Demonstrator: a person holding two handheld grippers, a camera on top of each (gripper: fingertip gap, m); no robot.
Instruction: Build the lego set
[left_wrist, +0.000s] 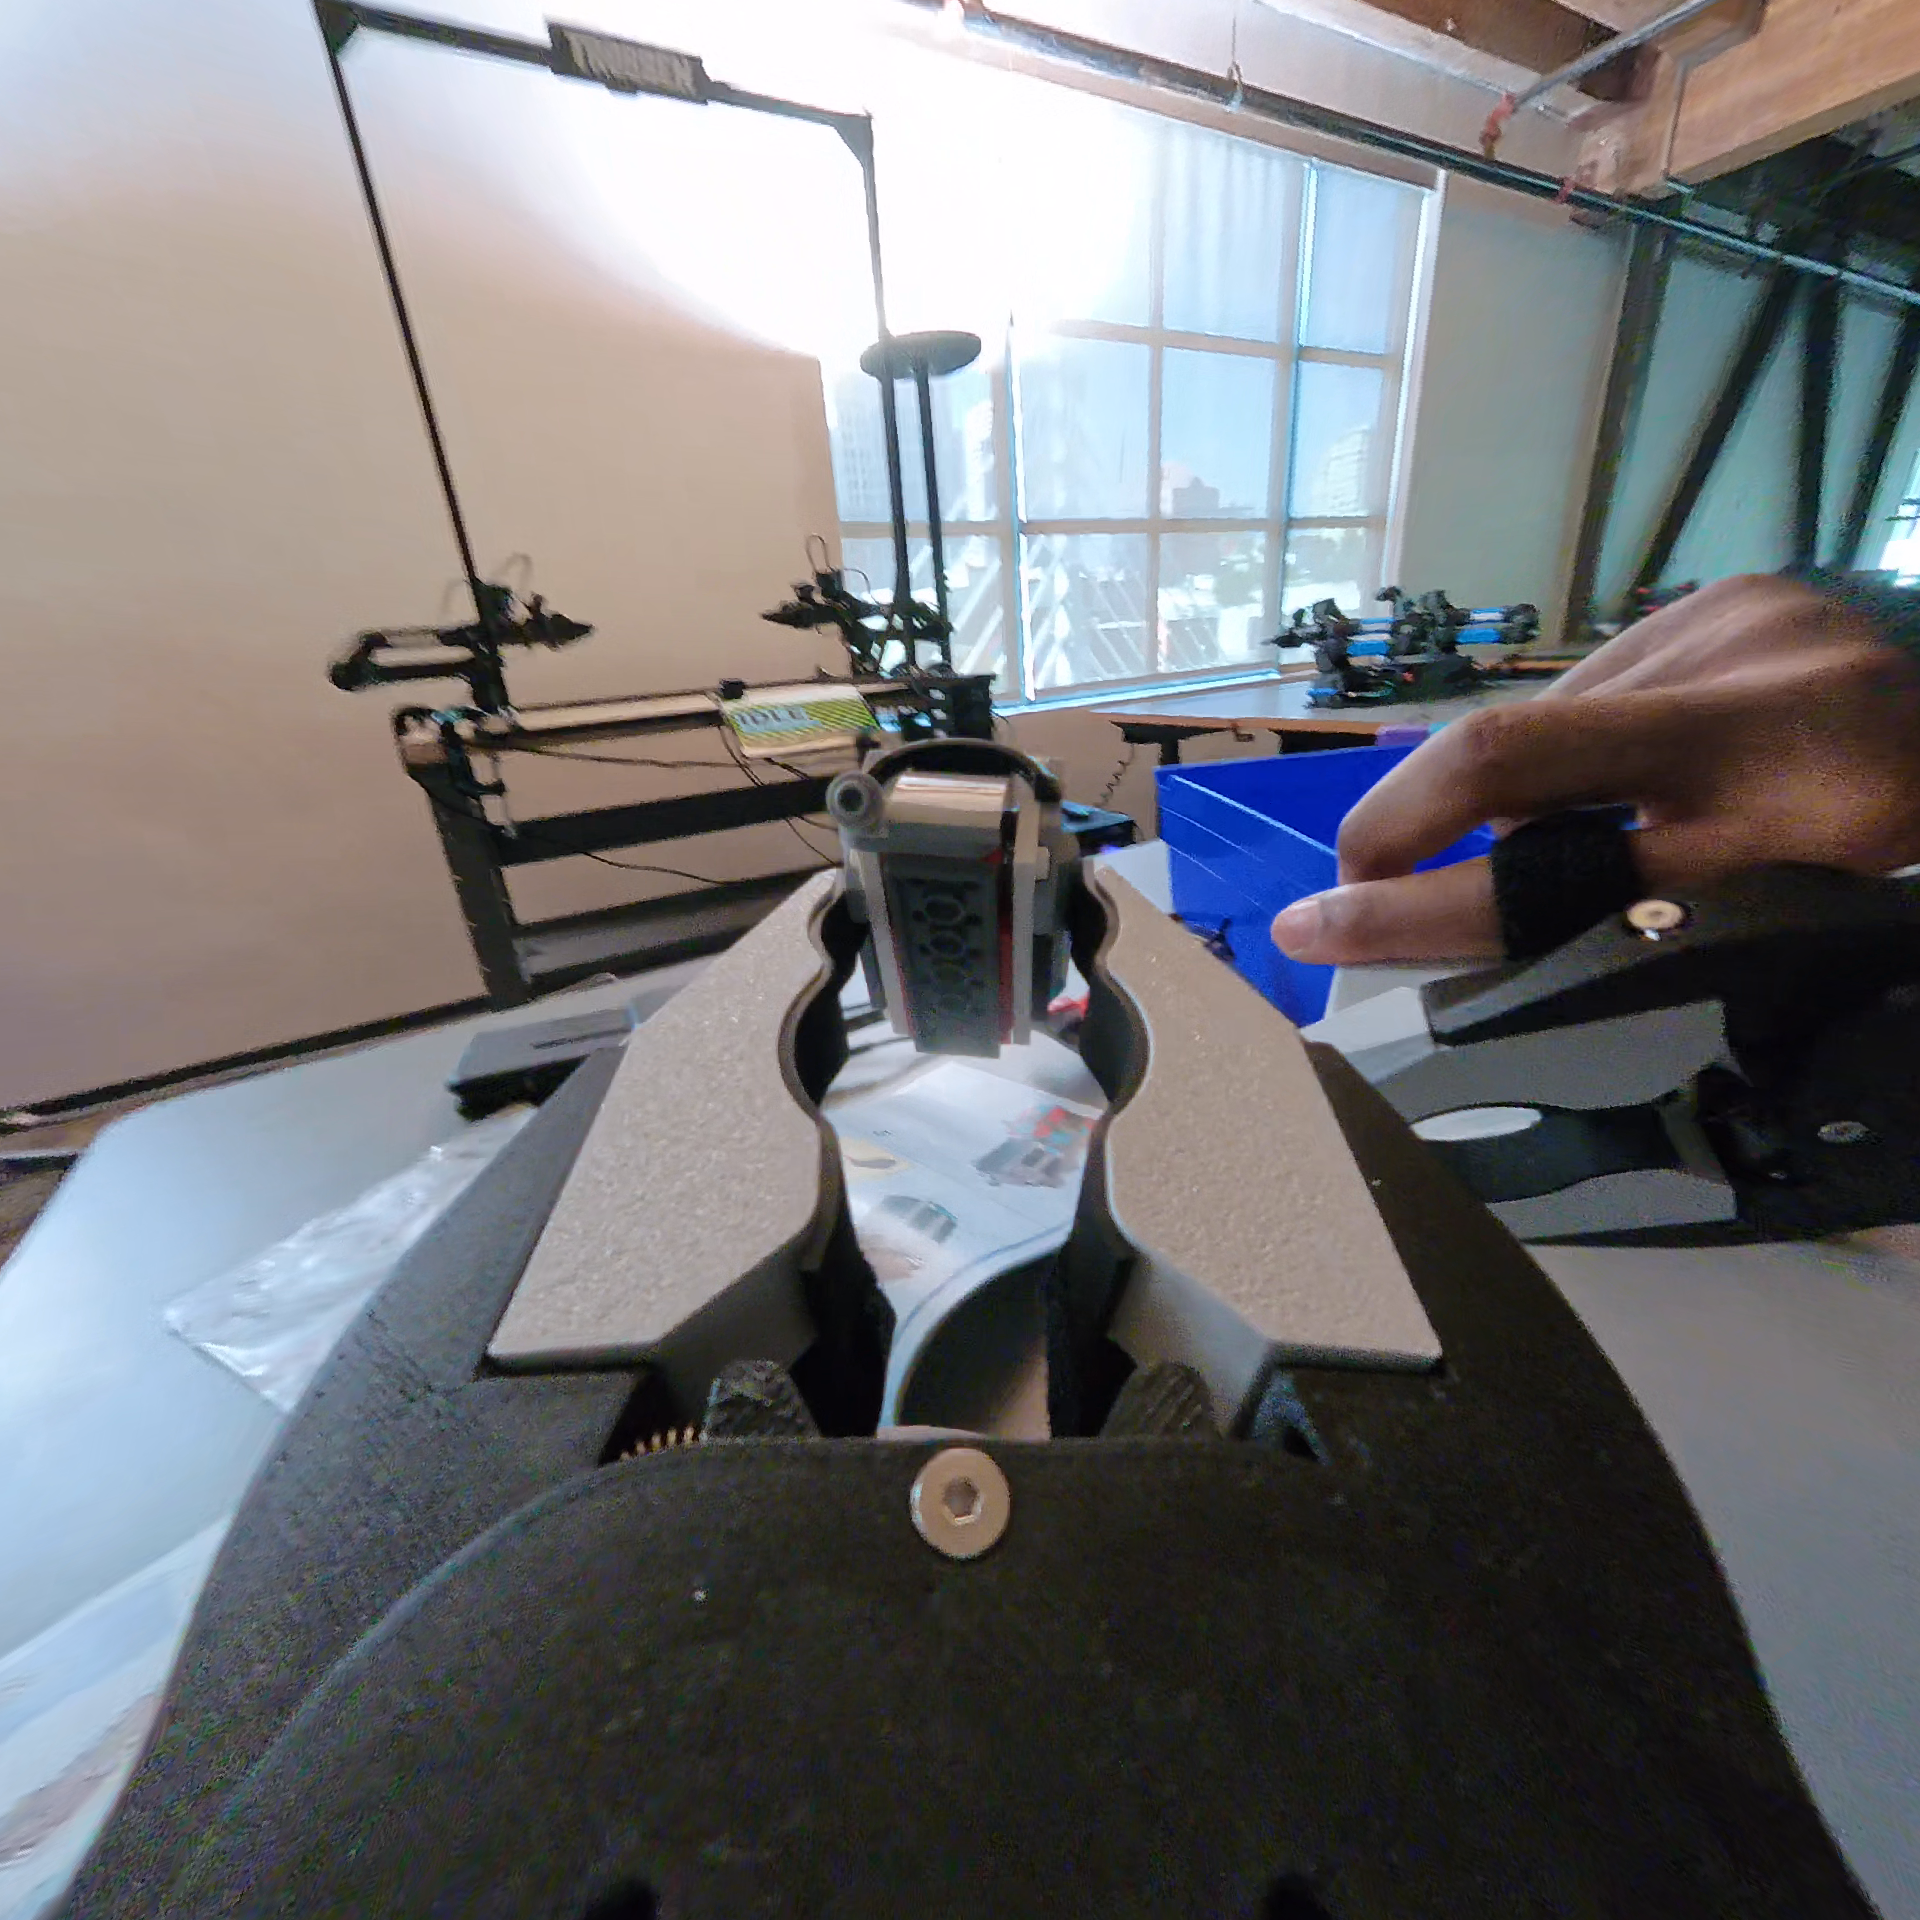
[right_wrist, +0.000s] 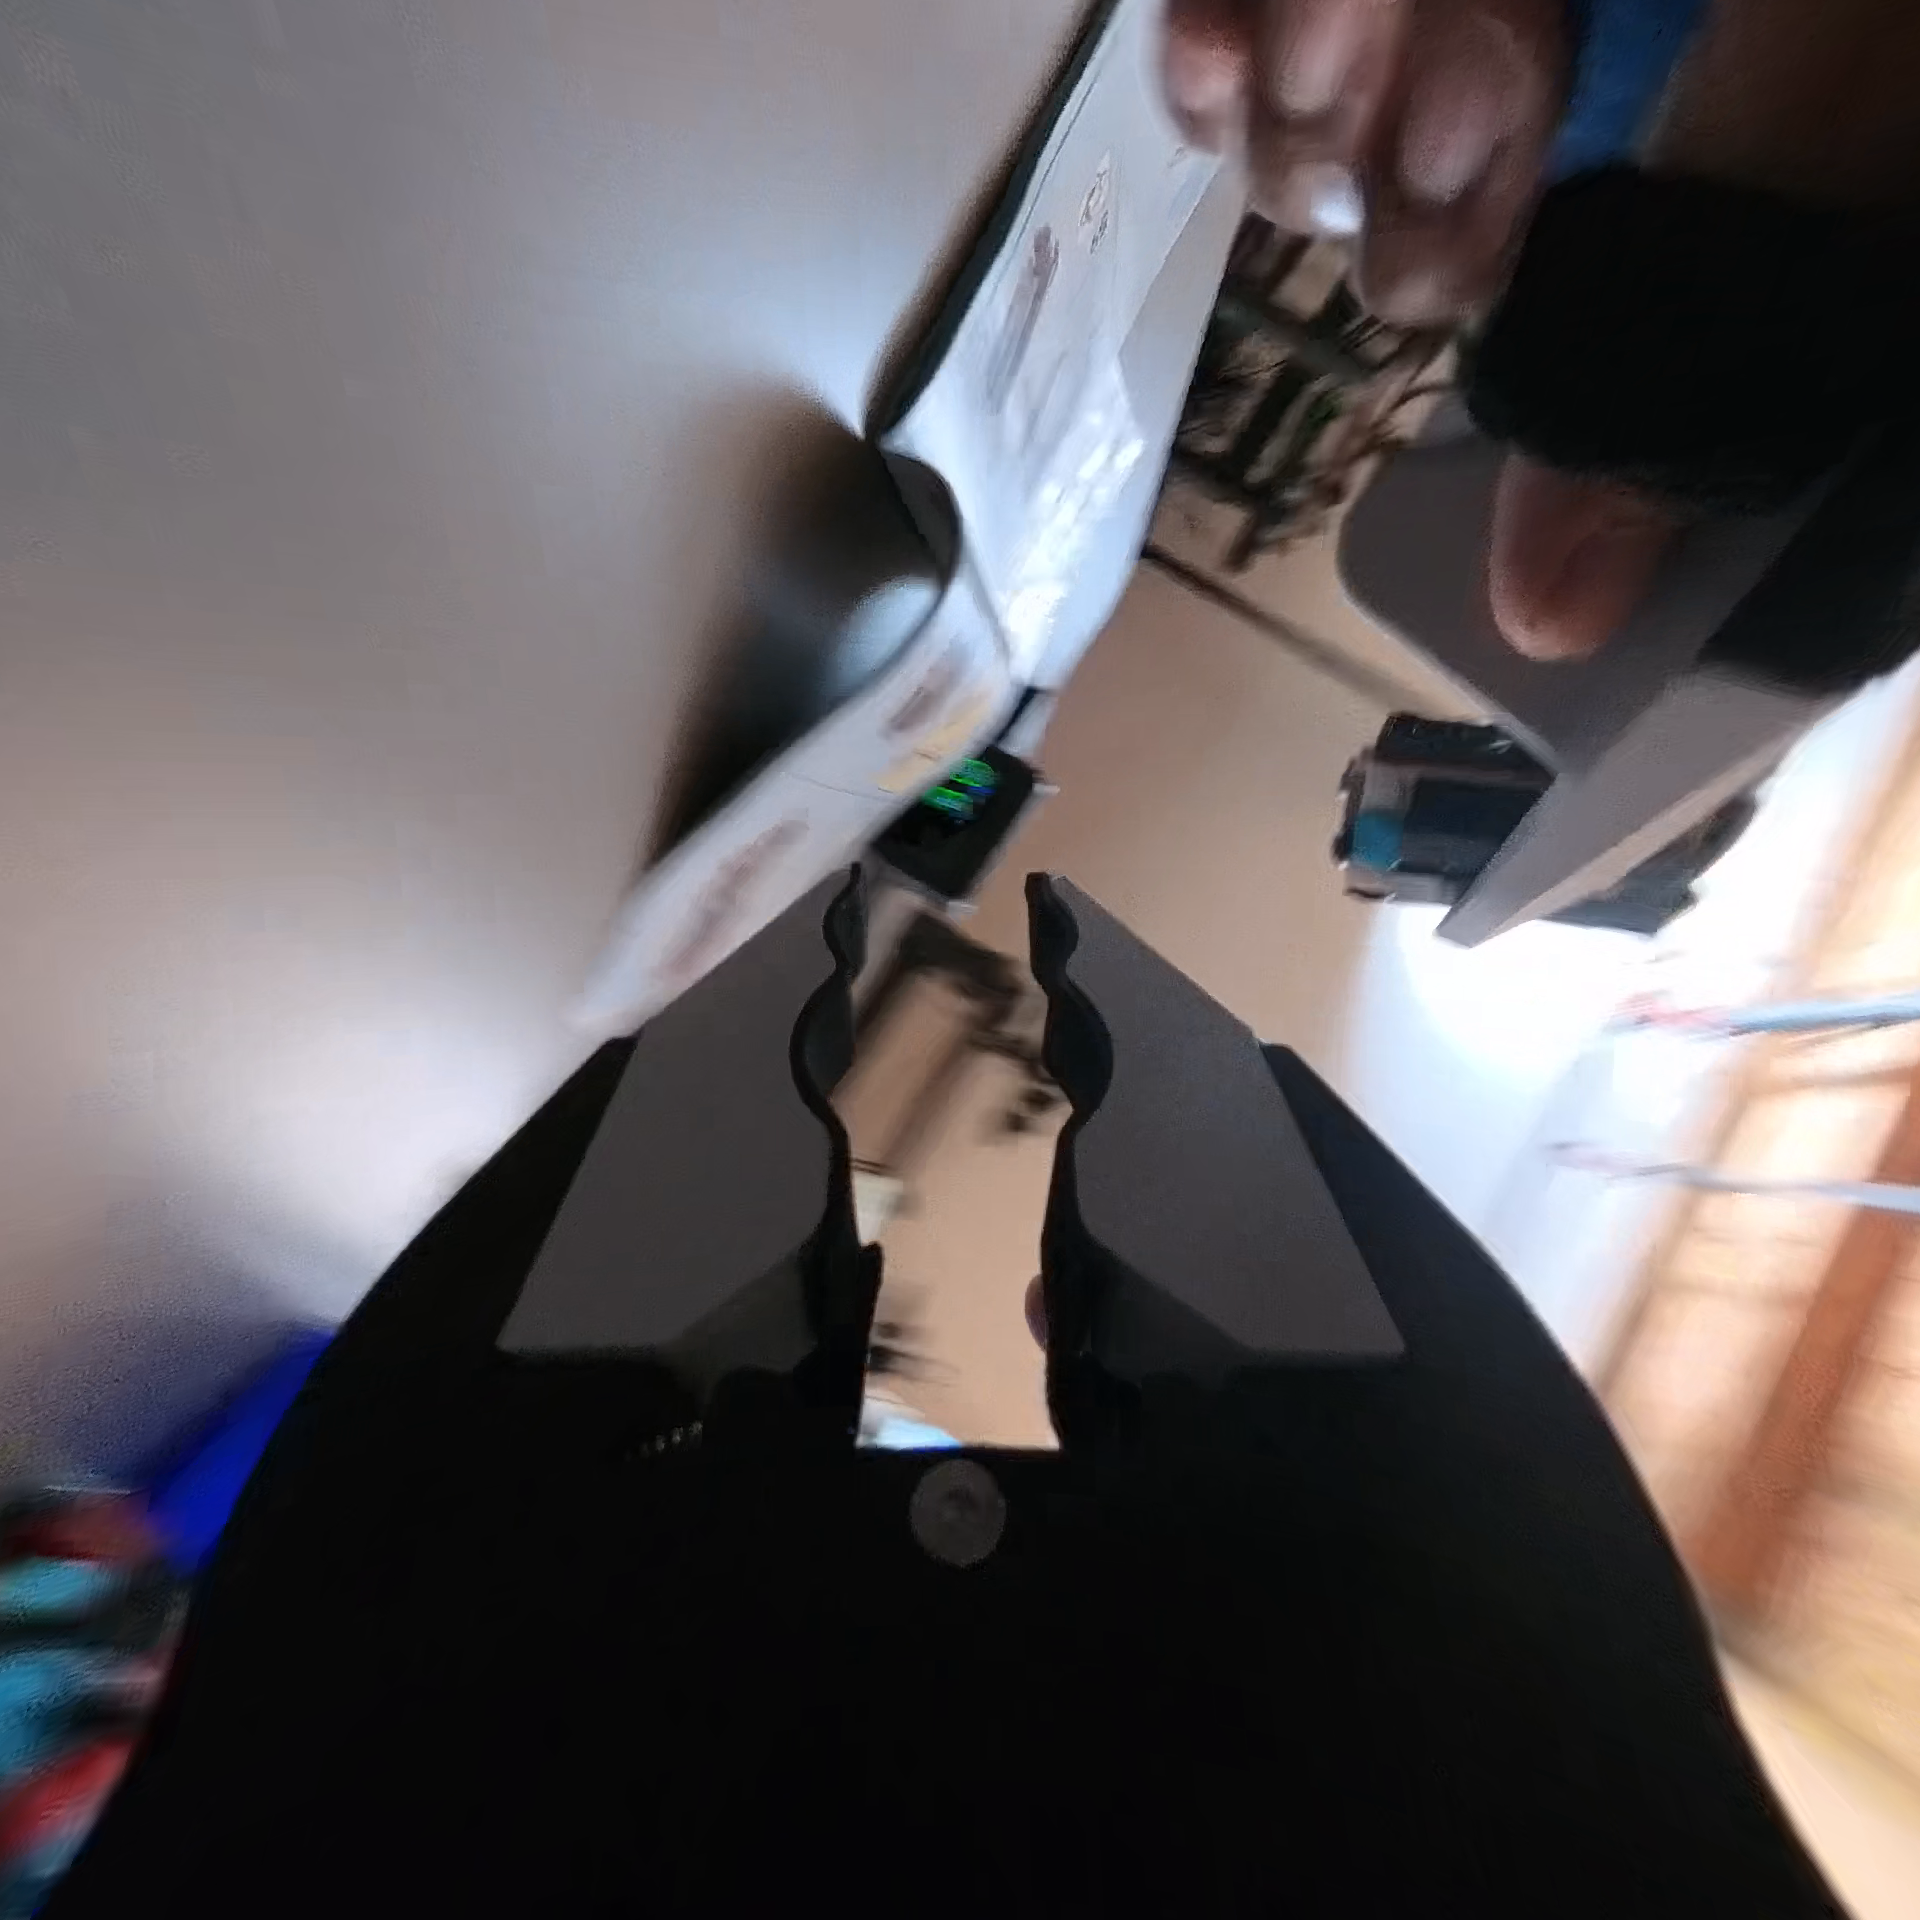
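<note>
Gripping a grey brick model (left_wrist: 951, 904) at their tips, left tongs (left_wrist: 961, 935); right tongs (right_wrist: 940, 904) bare (narrowly parted).

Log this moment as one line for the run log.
left gripper: shut on grey brick model, lifted over instruction sheet | right gripper: open, nothing between fingers | blue bin beside

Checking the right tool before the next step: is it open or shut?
Open: the right tool shows a clear gap between its fingertips, with only blurred background between them.
</note>
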